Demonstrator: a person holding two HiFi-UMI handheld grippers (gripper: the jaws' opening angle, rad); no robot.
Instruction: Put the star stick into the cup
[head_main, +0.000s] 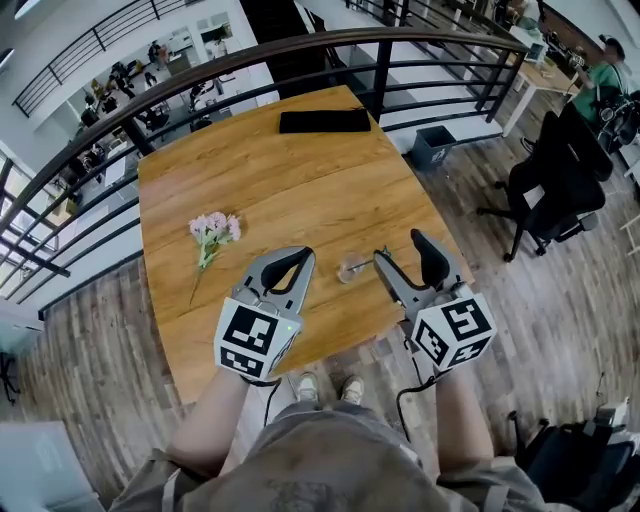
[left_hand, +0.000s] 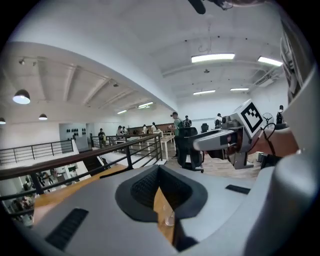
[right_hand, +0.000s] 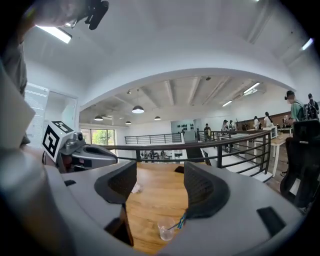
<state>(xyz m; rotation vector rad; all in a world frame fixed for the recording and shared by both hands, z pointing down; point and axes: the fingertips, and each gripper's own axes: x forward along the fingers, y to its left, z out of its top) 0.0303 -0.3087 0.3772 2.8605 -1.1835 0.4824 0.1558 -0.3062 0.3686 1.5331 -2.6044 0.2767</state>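
Fingers (right_hand: 207, 190) of our right gripper (head_main: 400, 248) stand spread, the left gripper's (head_main: 288, 265) pressed together, so with the star stick (right_hand: 176, 225) leaning in the cup (right_hand: 165, 232) near the table's (head_main: 300, 170) front edge we should retreat without brushing it

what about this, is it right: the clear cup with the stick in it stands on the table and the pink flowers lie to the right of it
Wrong side: the pink flowers lie to the left of the clear cup, as the head view shows. The rest holds: the cup, stick in it, stands on the table.
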